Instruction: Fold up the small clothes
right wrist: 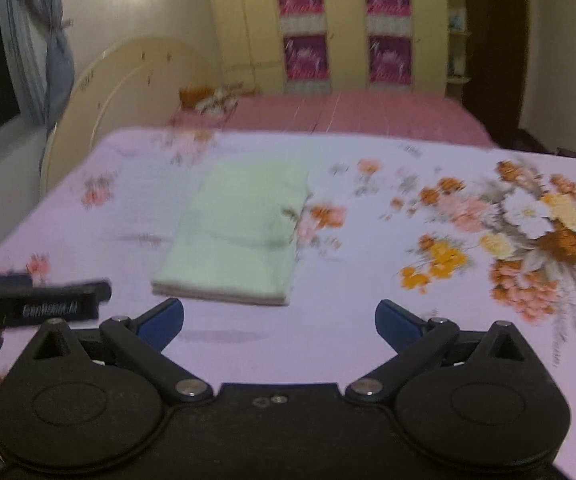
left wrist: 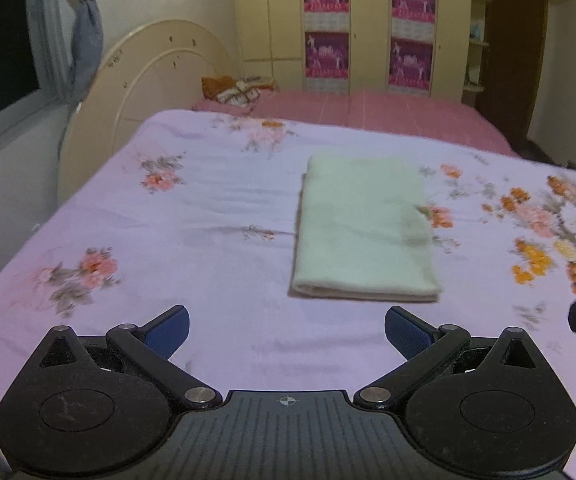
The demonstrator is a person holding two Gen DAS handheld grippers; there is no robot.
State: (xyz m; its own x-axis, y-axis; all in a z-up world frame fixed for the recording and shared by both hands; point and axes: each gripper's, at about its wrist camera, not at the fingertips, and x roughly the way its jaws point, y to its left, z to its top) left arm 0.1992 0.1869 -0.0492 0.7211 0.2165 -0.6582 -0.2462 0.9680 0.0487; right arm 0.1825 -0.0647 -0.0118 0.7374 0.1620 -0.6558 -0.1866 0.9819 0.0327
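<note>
Our left tongs and right tongs are spread, empty. The folded cloth lies mid-bed; we risk snagging its near edge and undoing the fold.

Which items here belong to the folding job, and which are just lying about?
Job:
- folded pale green cloth
- left claw, open
- right claw, open
- floral sheet under the cloth

Lying about:
- orange and white bundle on the pink bed
- wardrobe
- curtain

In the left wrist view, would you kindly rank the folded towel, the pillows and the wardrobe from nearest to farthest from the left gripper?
1. Folded towel, just ahead of the left gripper, slightly right.
2. Pillows, beyond, at the headboard.
3. Wardrobe, against the back wall.
</note>
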